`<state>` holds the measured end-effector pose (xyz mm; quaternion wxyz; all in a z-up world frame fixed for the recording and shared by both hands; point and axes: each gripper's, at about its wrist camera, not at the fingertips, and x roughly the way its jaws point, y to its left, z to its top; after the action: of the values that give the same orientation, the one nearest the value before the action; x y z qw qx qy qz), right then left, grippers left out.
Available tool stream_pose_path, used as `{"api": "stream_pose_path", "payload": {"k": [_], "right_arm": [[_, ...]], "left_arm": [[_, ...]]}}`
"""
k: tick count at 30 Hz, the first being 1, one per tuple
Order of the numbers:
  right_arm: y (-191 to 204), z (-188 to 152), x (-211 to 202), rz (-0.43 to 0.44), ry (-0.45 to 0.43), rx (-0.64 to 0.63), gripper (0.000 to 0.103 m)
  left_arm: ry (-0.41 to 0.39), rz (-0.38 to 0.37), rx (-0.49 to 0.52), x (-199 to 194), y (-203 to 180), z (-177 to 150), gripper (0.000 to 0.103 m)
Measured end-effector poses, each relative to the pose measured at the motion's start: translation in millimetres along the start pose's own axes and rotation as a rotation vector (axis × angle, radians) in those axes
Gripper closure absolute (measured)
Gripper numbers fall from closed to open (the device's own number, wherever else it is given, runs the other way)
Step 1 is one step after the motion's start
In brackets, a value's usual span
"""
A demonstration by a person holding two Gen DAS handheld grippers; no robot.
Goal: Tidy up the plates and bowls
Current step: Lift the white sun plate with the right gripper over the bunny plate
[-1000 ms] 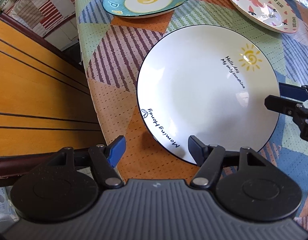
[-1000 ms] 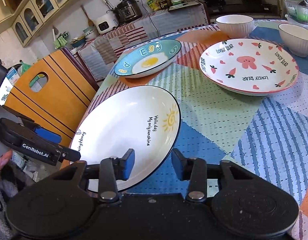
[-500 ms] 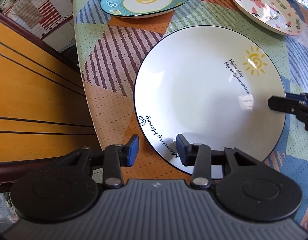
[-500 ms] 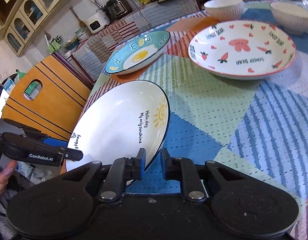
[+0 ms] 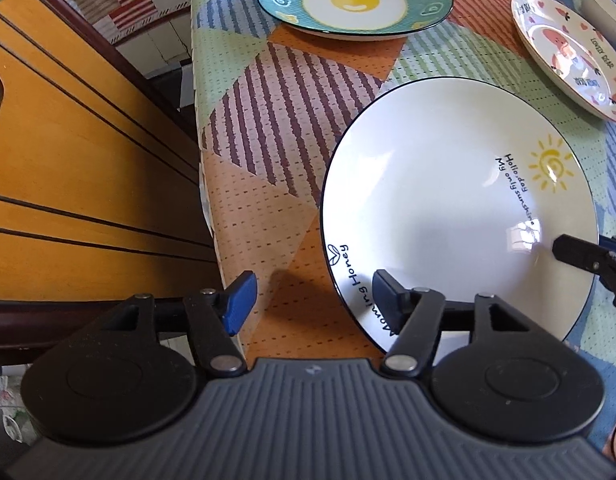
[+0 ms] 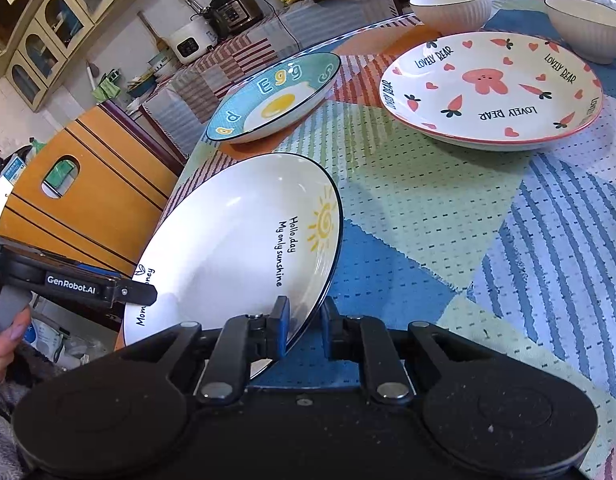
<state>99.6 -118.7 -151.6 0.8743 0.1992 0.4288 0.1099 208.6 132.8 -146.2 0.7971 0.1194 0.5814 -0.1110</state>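
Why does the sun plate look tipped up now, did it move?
Yes. The sun plate has tilted, its right edge lifted off the tablecloth by the right claw, while the egg plate stays flat.

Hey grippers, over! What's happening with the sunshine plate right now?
Right gripper shut on sunshine plate rim, plate tilted up. Left gripper open, one finger over the near rim. Egg plate and bear plate beyond, apart.

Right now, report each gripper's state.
Left gripper: open, one finger over the sun plate, gripping nothing.
Right gripper: shut on the sun plate's rim.
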Motion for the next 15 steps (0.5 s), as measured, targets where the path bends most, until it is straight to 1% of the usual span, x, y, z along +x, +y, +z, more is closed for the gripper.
{"api": "stream_pose_path", "payload": {"k": [3, 5, 7, 8, 9, 12, 15], "right_arm": [[-0.9, -1.0, -0.3, 0.007, -0.005, 0.006, 0.084], [-2.7, -1.8, 0.1, 0.016, -0.008, 0.015, 0.084], [-4.8, -2.5, 0.2, 0.028, -0.012, 0.024, 0.084], [-6.0, -2.8, 0.1, 0.036, -0.013, 0.028, 0.084], [-8.0, -2.8, 0.3, 0.047, -0.015, 0.032, 0.083], [-13.8, -3.0, 1.1, 0.077, -0.019, 0.049, 0.084], [-10.8, -3.9, 0.9, 0.081, -0.024, 0.015, 0.081]], "left_arm": [[0.005, -0.034, -0.014, 5.0, -1.2, 0.0, 0.042], [-0.007, -0.052, -0.019, 6.2, -2.9, 0.0, 0.046], [-0.013, -0.082, -0.039, 7.5, -3.2, 0.4, 0.052], [-0.015, -0.104, -0.051, 7.7, -3.3, 0.6, 0.061], [-0.017, -0.122, -0.058, 7.8, -3.7, 1.0, 0.067], [-0.029, -0.113, -0.063, 7.6, -7.5, 1.4, 0.067], [-0.024, -0.117, -0.063, 7.9, -6.7, 2.2, 0.068]]}}
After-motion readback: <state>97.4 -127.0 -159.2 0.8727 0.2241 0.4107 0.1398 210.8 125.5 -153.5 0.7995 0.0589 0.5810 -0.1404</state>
